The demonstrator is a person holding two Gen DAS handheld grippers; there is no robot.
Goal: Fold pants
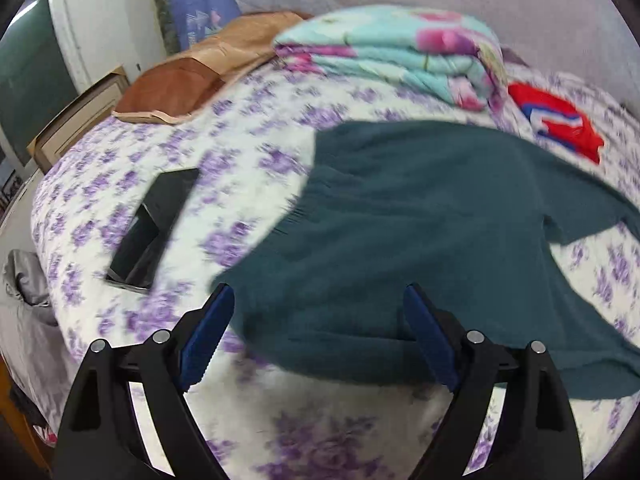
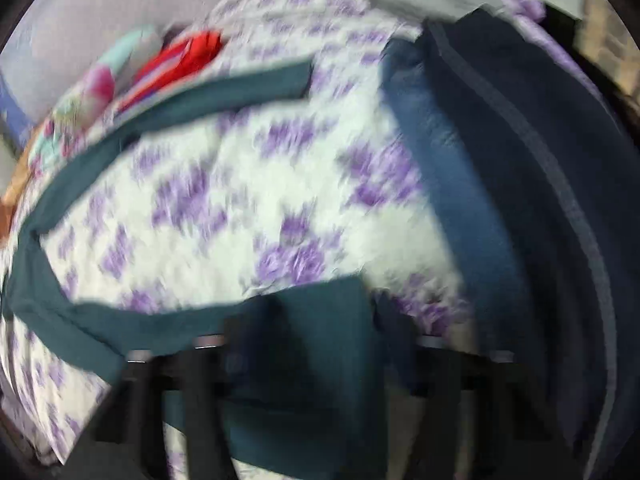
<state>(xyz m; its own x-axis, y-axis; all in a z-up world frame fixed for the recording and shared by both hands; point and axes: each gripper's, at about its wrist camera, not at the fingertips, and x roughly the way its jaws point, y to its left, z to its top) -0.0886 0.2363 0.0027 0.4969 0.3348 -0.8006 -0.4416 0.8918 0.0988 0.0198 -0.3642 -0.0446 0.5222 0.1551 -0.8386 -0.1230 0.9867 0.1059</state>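
Teal pants (image 1: pixel 420 220) lie spread on the purple-flowered bedspread (image 1: pixel 240 128), waist end nearest me. My left gripper (image 1: pixel 320 304) stands wide open over the waist corner; the cloth lies between its blue pads (image 1: pixel 208 332) without being pinched. The right wrist view is badly blurred. There one teal leg (image 2: pixel 224 92) runs across the back, and the other leg's end (image 2: pixel 328 360) fills the gap of my right gripper (image 2: pixel 324 320). Blur hides whether its pads press on the cloth.
A black box (image 1: pixel 156 220) lies left of the pants. A folded floral blanket (image 1: pixel 400 52), a red garment (image 1: pixel 560 124) and a brown pillow (image 1: pixel 192 80) sit at the back. Dark blue clothes (image 2: pixel 500 180) are piled right of the leg ends.
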